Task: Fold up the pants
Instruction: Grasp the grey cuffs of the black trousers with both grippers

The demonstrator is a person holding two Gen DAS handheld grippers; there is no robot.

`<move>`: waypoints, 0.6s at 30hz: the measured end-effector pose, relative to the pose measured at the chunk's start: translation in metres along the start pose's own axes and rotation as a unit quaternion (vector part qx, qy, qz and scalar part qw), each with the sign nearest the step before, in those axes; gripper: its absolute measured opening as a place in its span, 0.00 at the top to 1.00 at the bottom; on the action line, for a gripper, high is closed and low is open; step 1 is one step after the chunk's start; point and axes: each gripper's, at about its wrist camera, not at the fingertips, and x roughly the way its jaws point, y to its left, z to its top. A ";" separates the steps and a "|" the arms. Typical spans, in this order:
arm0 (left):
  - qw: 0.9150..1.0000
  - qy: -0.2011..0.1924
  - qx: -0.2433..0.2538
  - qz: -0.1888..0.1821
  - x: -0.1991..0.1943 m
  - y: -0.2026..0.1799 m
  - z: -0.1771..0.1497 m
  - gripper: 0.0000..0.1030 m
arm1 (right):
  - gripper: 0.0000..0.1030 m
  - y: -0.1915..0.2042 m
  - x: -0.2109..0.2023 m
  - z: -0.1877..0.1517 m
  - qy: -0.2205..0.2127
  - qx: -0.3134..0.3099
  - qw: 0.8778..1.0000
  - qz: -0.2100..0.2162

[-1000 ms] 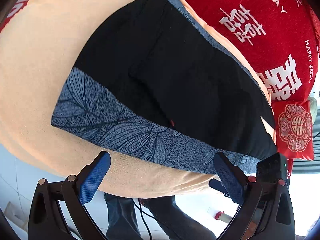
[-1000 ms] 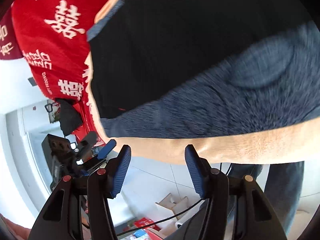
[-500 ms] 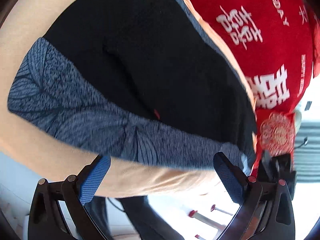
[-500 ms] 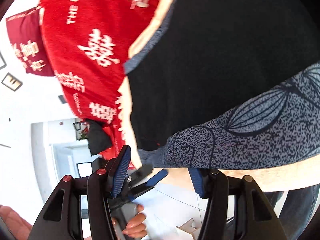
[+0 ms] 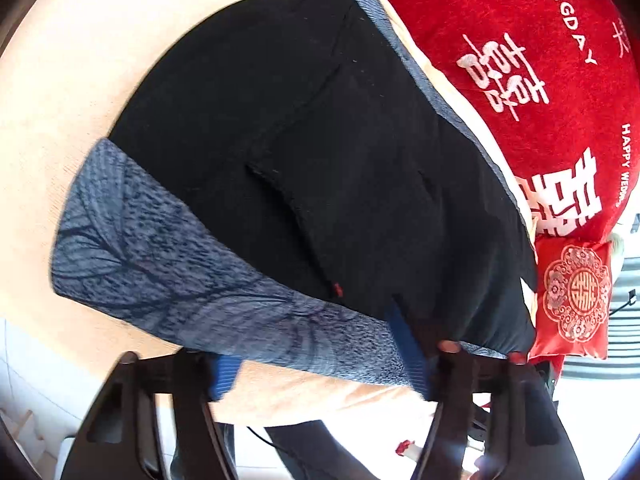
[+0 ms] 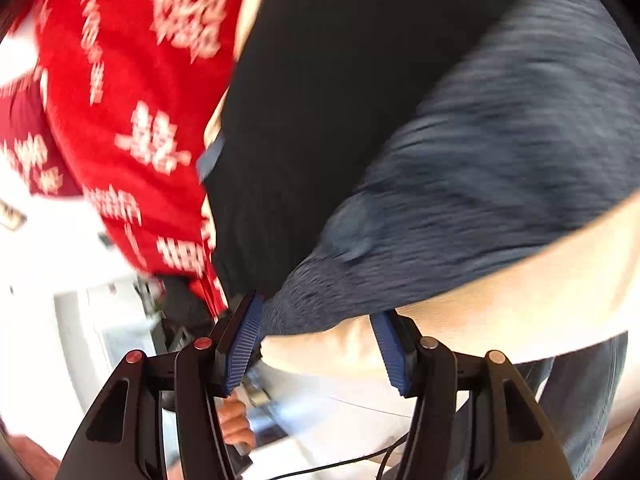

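Pants [image 5: 320, 152] on peach cover, left tongs [image 5: 320, 364] narrowed yet parted over waistband; right tongs [image 6: 320, 344] parted, unchanged

The pants [image 5: 320, 152] are black with a grey-blue leaf-patterned band along the hem, lying flat and folded. The band runs from 9 o'clock toward 5 o'clock in the left wrist view.
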 end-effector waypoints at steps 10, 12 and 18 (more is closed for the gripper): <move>0.999 -0.037 -0.009 -0.007 -0.049 -0.032 0.024 0.64 | 0.92 0.065 -0.033 0.035 0.013 -0.042 0.999 0.012; 0.998 -0.064 0.002 -0.003 -0.063 -0.055 0.045 0.64 | 0.92 0.102 -0.039 0.060 0.024 -0.086 0.996 0.012; 0.992 -0.120 0.043 0.017 -0.051 -0.118 0.139 0.63 | 0.91 0.184 -0.009 0.160 0.051 -0.174 0.983 -0.029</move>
